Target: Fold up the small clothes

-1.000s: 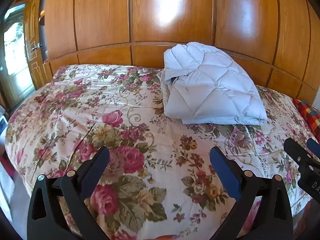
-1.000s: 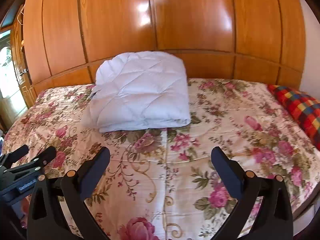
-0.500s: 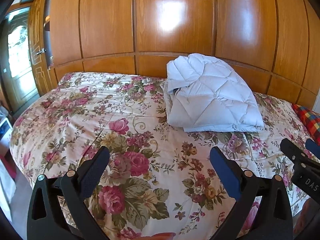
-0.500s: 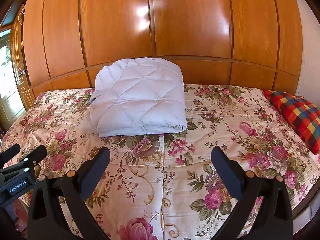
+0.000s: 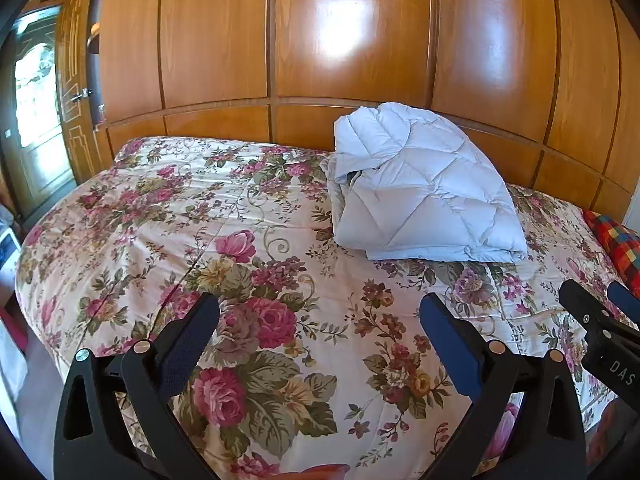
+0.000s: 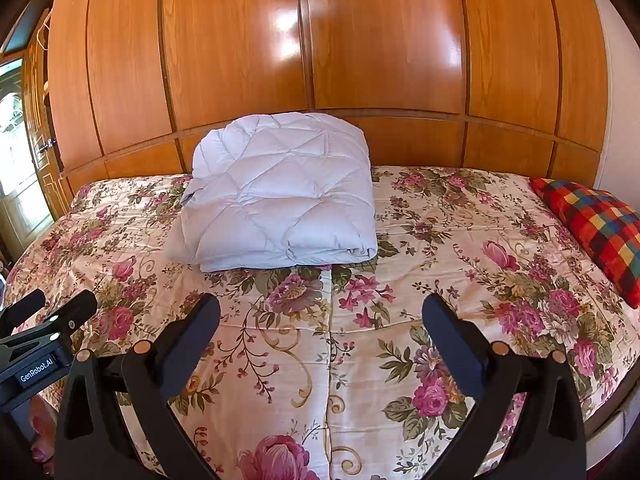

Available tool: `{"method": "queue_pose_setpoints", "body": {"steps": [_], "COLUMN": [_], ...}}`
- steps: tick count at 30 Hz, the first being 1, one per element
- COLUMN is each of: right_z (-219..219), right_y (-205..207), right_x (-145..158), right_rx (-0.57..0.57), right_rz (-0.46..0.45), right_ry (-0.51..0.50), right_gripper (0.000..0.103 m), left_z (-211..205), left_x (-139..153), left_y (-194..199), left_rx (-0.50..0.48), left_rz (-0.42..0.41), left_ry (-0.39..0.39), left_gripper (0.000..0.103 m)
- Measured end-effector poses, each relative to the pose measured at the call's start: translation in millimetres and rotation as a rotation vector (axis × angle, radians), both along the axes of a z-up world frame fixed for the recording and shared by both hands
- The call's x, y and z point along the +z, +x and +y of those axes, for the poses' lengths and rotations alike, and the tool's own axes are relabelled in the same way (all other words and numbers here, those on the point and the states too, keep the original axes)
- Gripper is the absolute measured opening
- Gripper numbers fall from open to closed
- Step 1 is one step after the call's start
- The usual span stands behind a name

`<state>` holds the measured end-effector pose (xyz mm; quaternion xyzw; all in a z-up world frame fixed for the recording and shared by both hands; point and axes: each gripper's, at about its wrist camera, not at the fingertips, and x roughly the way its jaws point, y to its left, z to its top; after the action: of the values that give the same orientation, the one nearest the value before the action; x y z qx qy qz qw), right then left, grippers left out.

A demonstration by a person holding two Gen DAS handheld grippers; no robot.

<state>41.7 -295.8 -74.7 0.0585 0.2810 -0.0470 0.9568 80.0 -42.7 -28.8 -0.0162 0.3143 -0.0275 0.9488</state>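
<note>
Ahead, folded quilted jacket (image 5: 424, 196) (image 6: 280, 196) on bedspread (image 5: 160, 220), beyond both wide-open, empty jaws.

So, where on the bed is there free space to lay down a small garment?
The floral bedspread lies bare between the folded white quilt and the checked pillow, and in front of the quilt toward both open grippers. Left of the quilt is bare too. The middle by the headboard is taken.

Both wrist cameras look forward from above the near edge of the floral-quilted bed (image 5: 248, 240) toward the glossy wooden panelled wall (image 6: 384, 40). Both views share the folded pale-blue quilted garment (image 5: 420, 196), seen from the left and from nearly head-on.
</note>
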Motion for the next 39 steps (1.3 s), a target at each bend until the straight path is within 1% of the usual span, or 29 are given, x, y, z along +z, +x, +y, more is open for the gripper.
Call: {"method": "queue_pose_setpoints", "body": {"steps": [22,32,39], "right_z": [1.8,2.6,2.3], "right_y": [1.4,1.8,2.2], "right_x": [-0.8,-1.3,-1.8], "right_rx": [0.007,0.009,0.009], "right_rz": [0.009,0.01,0.009], "right_ry": [0.005,0.009,0.01], "right_gripper": [0.101,0.101,0.101], "left_z": [0.5,1.9,1.4], "left_x": [-2.8,-6.6,-6.5], "left_y": [1.9,4.2,3.9], "left_rx": [0.001,0.003,0.002], "left_rz": [0.022,0.047,0.044], "left_ry": [-0.009,-0.019,-0.017], "left_gripper": [0.099,0.099,0.099]}}
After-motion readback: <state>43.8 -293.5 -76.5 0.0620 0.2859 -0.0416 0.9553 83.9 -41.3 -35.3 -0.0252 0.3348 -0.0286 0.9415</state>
